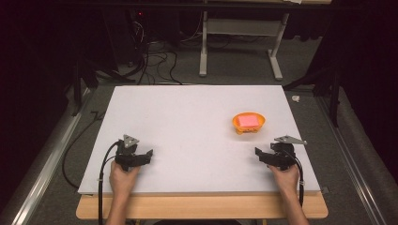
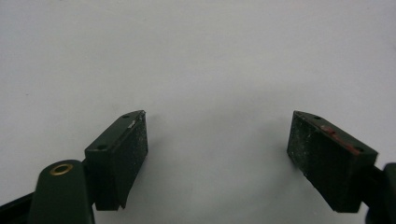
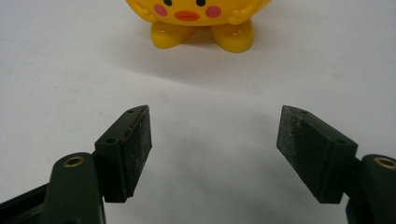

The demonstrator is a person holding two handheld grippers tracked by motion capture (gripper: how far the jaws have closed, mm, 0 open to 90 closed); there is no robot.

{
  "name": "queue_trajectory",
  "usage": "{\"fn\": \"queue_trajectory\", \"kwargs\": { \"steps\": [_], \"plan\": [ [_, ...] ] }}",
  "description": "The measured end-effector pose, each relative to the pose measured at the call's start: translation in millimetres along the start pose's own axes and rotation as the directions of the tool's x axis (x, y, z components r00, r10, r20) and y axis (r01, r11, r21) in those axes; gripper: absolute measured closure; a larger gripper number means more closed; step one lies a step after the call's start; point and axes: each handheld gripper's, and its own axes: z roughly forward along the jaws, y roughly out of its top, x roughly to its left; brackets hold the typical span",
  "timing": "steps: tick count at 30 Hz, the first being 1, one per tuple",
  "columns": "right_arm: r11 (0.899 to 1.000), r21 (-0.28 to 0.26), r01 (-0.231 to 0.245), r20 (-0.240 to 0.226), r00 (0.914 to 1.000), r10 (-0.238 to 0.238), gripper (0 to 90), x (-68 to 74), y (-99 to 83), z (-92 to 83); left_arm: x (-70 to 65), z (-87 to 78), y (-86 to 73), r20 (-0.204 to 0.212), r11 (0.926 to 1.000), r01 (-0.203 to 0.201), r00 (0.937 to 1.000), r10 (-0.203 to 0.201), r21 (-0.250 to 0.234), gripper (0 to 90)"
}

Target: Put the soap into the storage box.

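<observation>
Nearest you, your 2 hands rest at the front edge of the white board (image 1: 187, 117), 1 gripper in each. The left gripper (image 1: 151, 153) sits low over bare board, and its own view shows its 2 jaws spread wide with nothing between them. The right gripper (image 1: 257, 152) is spread the same way: in the right gripper view its fingers (image 3: 133, 149) stand well apart over plain white surface, empty.

Farther out from the right gripper stands the thing you are facing: a small orange bowl-shaped toy (image 1: 248, 122) with a pink block (image 1: 248, 121) lying in its top. It sits on the right half of the board, ahead of the right gripper and a little inboard of it, well apart from the left one. In the right gripper view its painted face and 2 stubby feet look straight back at you, centred between the jaws but not yet between them.

To do the reach well, I would keep the right gripper low and square to that face, slide straight forward, and stop once the pads flank the body above the feet. Close slowly on the widest part; the glossy, rounded shell looks likely to slip or tip, and the pink block could spill if you tilt it.
</observation>
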Motion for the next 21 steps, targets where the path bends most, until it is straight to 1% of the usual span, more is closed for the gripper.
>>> {"fn": "queue_trajectory", "kwargs": {
  "steps": [2, 5, 9, 16, 21],
  "plan": [
    [1.000, 0.006, 0.007, 0.012, 0.9999, -0.007, 26.9, 0.3, 0.1, 2.1, -0.1, 0.0, 0.0, 0.000, 1.0000, 0.000, 1.0000, 0.000, 0.000, 20.8],
    [1.000, 0.007, 0.013, 0.017, 0.9998, -0.014, 26.9, 0.7, 0.1, 3.6, 0.0, 0.0, 0.0, 0.000, 1.0000, 0.000, 1.0000, 0.000, 0.000, 20.8],
    [0.999, 0.021, 0.029, 0.040, 0.9988, -0.030, 26.9, 1.8, -0.6, 7.0, 0.0, 0.0, 0.0, 0.000, 1.0000, 0.000, 1.0000, 0.000, 0.000, 20.8],
    [0.999, 0.028, 0.033, 0.042, 0.9985, -0.034, 26.9, 3.3, -0.9, 8.4, 0.0, 0.3, -0.1, 0.001, 1.0000, 0.002, 1.0000, -0.002, -0.002, 20.8],
    [0.998, 0.050, 0.041, 0.059, 0.9973, -0.044, 27.0, 4.0, -1.8, 12.3, 0.1, 0.3, -0.1, 0.001, 1.0000, 0.003, 1.0000, -0.003, -0.002, 20.8]
  ]
}}
